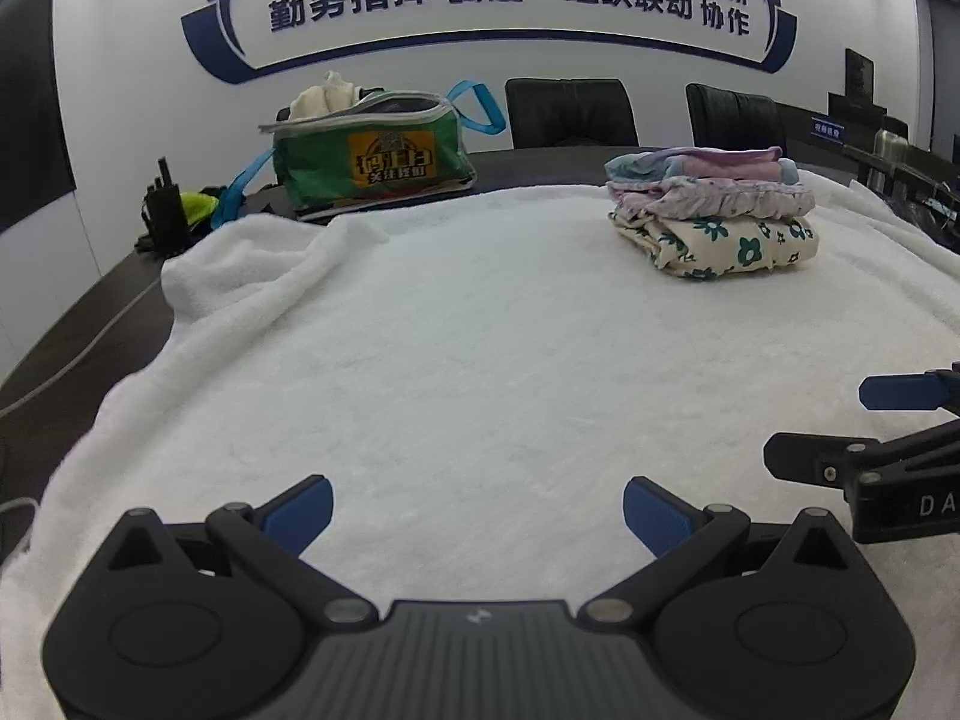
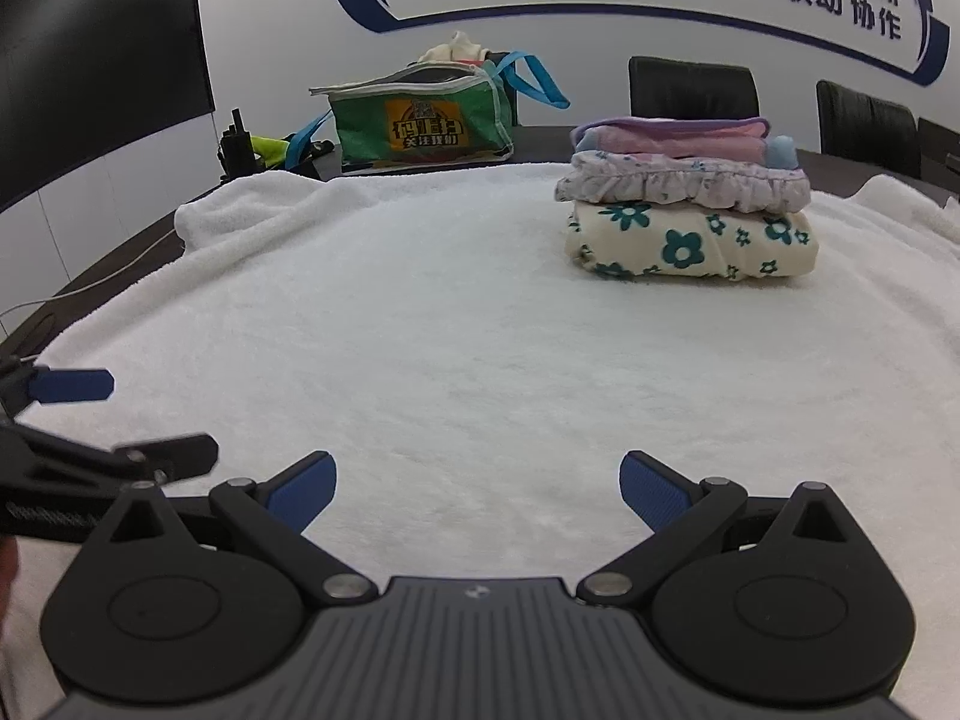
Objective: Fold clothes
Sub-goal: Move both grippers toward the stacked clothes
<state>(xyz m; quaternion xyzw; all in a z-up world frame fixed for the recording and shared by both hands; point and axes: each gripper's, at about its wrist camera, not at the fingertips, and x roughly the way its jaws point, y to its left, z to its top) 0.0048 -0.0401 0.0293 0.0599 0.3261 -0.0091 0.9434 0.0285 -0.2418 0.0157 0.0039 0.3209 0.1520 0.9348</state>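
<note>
A stack of three folded garments (image 1: 714, 210) sits at the far right of the white towel (image 1: 480, 330): a cream one with green flowers at the bottom, a lilac ruffled one, a pink one on top. It also shows in the right wrist view (image 2: 690, 210). My left gripper (image 1: 477, 510) is open and empty, low over the towel's near part. My right gripper (image 2: 477, 486) is open and empty beside it. The right gripper shows at the right edge of the left wrist view (image 1: 840, 426); the left gripper shows at the left edge of the right wrist view (image 2: 144, 417).
A green bag (image 1: 372, 159) with blue straps and cream cloth in it stands at the back left on the dark table (image 1: 90, 330). A black radio (image 1: 162, 204) and a yellow-green item lie left of it. Two black chairs (image 1: 570, 111) stand behind the table.
</note>
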